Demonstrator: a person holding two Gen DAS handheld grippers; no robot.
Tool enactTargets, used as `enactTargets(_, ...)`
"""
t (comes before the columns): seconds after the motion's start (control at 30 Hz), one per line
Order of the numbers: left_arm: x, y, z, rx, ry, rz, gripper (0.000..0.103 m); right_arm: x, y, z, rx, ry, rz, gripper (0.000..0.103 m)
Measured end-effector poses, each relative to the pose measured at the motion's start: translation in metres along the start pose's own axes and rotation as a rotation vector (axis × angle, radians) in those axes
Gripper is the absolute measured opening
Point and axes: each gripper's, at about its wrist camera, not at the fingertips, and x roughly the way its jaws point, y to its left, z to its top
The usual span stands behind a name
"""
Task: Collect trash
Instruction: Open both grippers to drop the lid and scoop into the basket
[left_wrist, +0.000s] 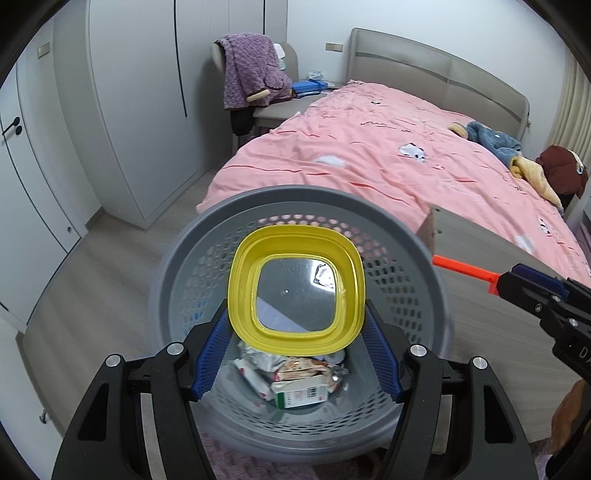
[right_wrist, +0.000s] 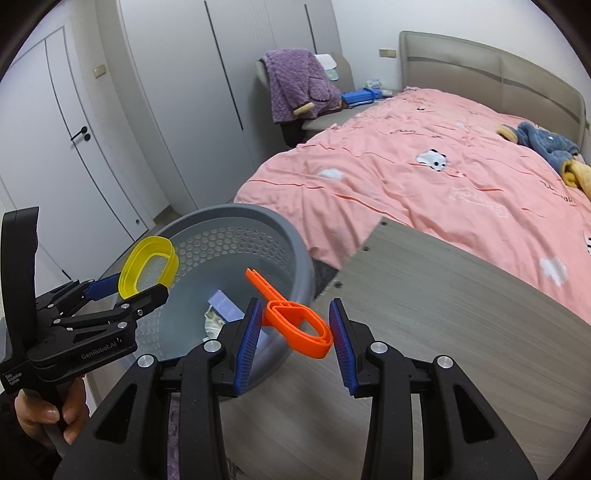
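The left tongs (left_wrist: 297, 325) pinch a yellow lid (left_wrist: 296, 286) right over the grey basket (left_wrist: 207, 229), which already holds wrappers, so letting go looks like the next move. The right tongs (right_wrist: 294, 332) pinch an orange plastic tool (right_wrist: 295, 325) near the basket's rim. A wooden counter (right_wrist: 443, 314) stands right of the basket, a pink bed (right_wrist: 424, 166) beyond.

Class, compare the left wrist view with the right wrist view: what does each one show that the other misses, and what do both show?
Only the left wrist view shows the brown plush toy on the bed and the carton among wrappers at the basket's bottom. Only the right wrist view shows the orange tool's looped handle between the right gripper fingers, and the person's hand holding the left gripper. Both show the grey basket, the yellow lid, the pink bed and the purple garment.
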Motion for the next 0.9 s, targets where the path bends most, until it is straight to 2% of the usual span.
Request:
enactTargets(0.37,0.009,0.023,0.005,-0.025,-0.005,0.028,0.066,0.039,0.033,0.014,-0.052,0.045,0.028,0.037)
enactTargets(0.7,0.009,0.035,0.008,-0.061,0.0,0.034,0.067,0.058,0.05,0.02,-0.091,0.062,0.038,0.039)
enactTargets(0.83,0.007,0.038,0.006,-0.075,0.0,0.04,0.068,0.056,0.052,0.02,-0.098,0.046,0.03,0.053)
enactTargets(0.9,0.007,0.04,0.006,-0.08,0.001,0.045,0.068,0.054,0.053,0.019,-0.097,0.043,0.027,0.054)
